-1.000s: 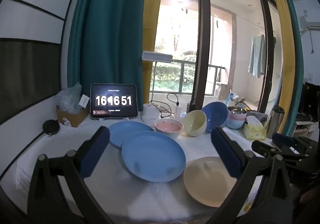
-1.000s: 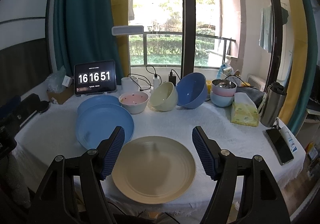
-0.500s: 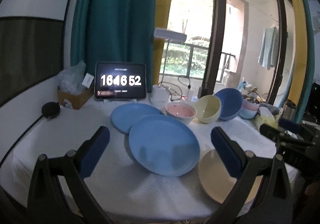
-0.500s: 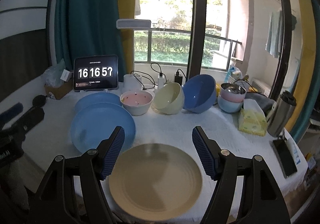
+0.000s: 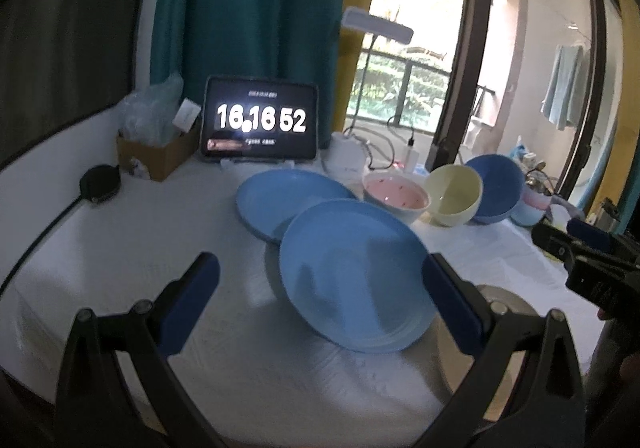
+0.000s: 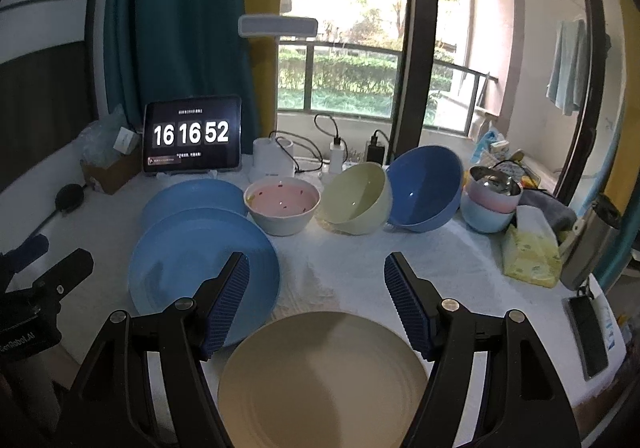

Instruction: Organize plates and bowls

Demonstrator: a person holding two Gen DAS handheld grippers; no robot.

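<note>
Two blue plates lie on the white table: the near one (image 5: 352, 272) (image 6: 192, 264) rests partly on the far one (image 5: 280, 204) (image 6: 188, 196). A beige plate (image 6: 324, 380) (image 5: 504, 304) lies at the front edge. Behind stand a pink bowl (image 6: 282, 208) (image 5: 394, 196), a tilted cream bowl (image 6: 356, 200) (image 5: 454, 196) and a tilted blue bowl (image 6: 428, 188) (image 5: 498, 188). My left gripper (image 5: 320, 308) is open and empty, just in front of the near blue plate. My right gripper (image 6: 316, 304) is open and empty above the beige plate's far rim.
A tablet clock (image 6: 192, 136) stands at the back left by a cardboard box (image 5: 156, 152). Chargers and cables (image 6: 336, 156) lie behind the bowls. Stacked small bowls (image 6: 490, 204), a tissue pack (image 6: 530, 248), a steel flask (image 6: 592, 244) and a phone (image 6: 586, 332) sit on the right.
My left gripper has moved forward and lower toward the near blue plate. My right gripper has come down and closer over the beige plate. Both stay open.
</note>
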